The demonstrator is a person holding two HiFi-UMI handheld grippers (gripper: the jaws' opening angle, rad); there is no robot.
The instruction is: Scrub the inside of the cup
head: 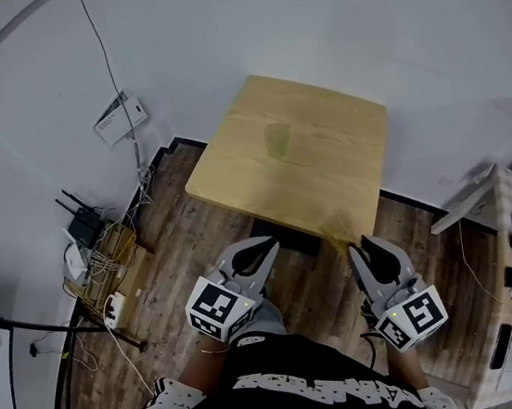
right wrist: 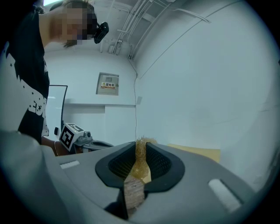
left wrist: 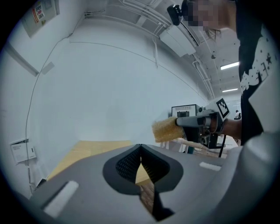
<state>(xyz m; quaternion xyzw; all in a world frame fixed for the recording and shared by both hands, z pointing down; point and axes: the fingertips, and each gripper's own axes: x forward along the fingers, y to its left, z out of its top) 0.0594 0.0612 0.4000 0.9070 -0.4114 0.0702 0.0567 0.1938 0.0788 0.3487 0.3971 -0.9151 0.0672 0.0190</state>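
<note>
A pale green see-through cup (head: 278, 140) stands near the middle of the square light-wood bench (head: 349, 163), well apart from both claws, which hang by the bench's near edge. The left claw (head: 264, 244) is pressed together with nothing between its jaws. The right claw (head: 362, 248) pinches a coarse yellow scrubbing sponge (left wrist: 165, 129) that juts past its tips.

Plain white walls (head: 306, 14) all round, with a dark baseboard (head: 187, 143) at the bottom; floor (head: 177, 247) is dark wood planks; a light wooden table (head: 345, 168) sits pushed into the corner; black router (head: 84, 229) on the left above a tangle of cables (head: 104, 261); small white box (head: 120, 118) on the wall; strip lights (left wrist: 229, 66) overhead; a framed sign (right wrist: 108, 83) on the far wall
</note>
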